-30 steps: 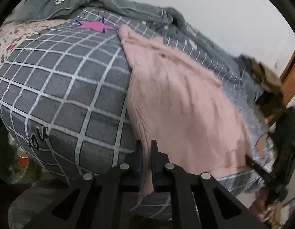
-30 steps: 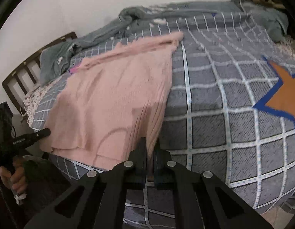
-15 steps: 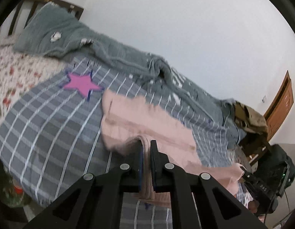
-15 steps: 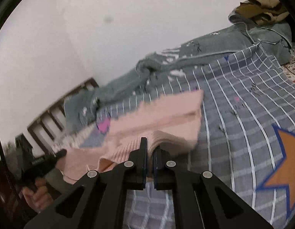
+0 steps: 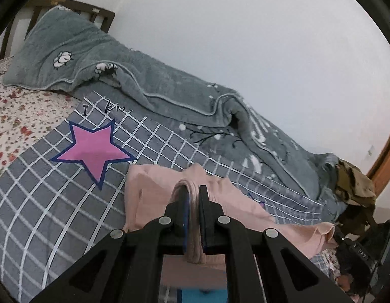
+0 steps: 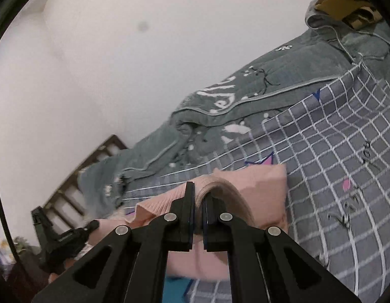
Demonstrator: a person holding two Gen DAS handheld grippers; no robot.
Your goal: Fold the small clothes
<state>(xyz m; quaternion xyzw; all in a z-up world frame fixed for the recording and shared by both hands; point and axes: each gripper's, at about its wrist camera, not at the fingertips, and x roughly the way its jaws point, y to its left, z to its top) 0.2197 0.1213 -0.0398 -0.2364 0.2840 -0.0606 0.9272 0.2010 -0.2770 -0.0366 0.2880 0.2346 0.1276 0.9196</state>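
Note:
A pink knit garment [image 5: 154,192] lies on a grey checked bed cover [image 5: 48,202], with its near hem lifted off the bed. My left gripper [image 5: 193,189] is shut on a bunched fold of that hem, and the cloth hangs out behind the jaws. My right gripper [image 6: 198,189] is shut on the other corner of the same pink garment [image 6: 265,192], with ribbed knit draped over its right finger. Each view shows the other gripper at its edge: the right one [image 5: 359,255] and the left one [image 6: 68,237], both holding pink cloth.
A rumpled grey-green blanket [image 5: 149,80] runs along the far side of the bed against a white wall. A pink star [image 5: 94,151] is printed on the cover. A wooden headboard [image 6: 76,176] and a floral sheet [image 5: 15,116] lie at one end, brown clothes [image 5: 356,186] at the other.
Both grippers rose and carried the garment's near hem up and forward over the rest of it. The pink cloth, spread flat a second ago, now stands doubled between them.

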